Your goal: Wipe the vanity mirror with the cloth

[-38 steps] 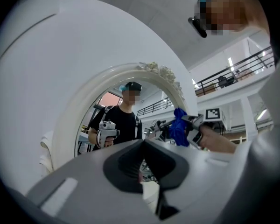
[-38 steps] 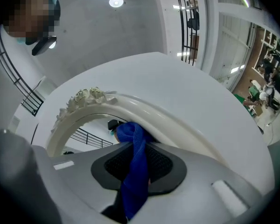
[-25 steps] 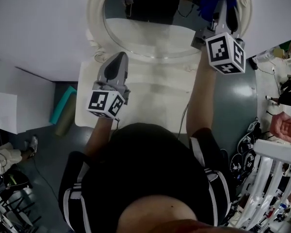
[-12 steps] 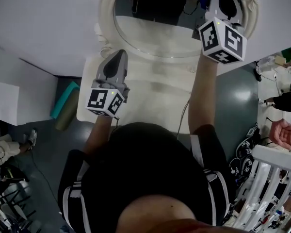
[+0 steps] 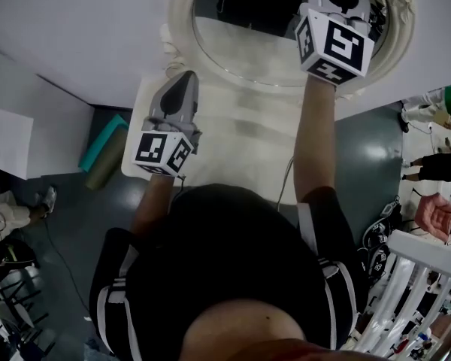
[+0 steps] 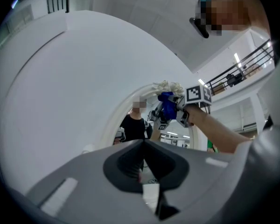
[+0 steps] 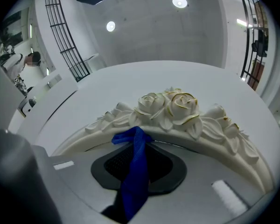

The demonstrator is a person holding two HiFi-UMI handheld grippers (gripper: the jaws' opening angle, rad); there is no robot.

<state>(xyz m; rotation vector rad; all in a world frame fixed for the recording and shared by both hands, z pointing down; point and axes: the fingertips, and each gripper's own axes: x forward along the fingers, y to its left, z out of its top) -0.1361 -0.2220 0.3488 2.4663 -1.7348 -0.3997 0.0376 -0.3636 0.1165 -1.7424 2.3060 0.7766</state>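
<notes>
1. The right gripper is clamped on a strip of deep blue cloth. It is raised to the top of the oval vanity mirror, just under the cream carved-rose crest of the frame.
2. The cloth's bunched end sits at the inner edge of the frame's upper arc. Whether it actually presses on the glass cannot be told from here.
3. The left gripper has its jaws pressed together with nothing between them. It hangs low over the pale vanity tabletop, well apart from the mirror and taking no part in the work.
4. The wipe looks to be at the mirror's top rim, with the broad glass below probably left to cover.
5. To do this pass well:
   - Keep cloth, not the hard jaw tips, against the glass.
   - Use light, even pressure and follow the curve of the rim.
   - Work downward in overlapping strokes.
6. The raised roses could snag the cloth, so keep it just inside the frame. A hard push may rock the mirror, and the idle left gripper could brace the lower frame.
</notes>
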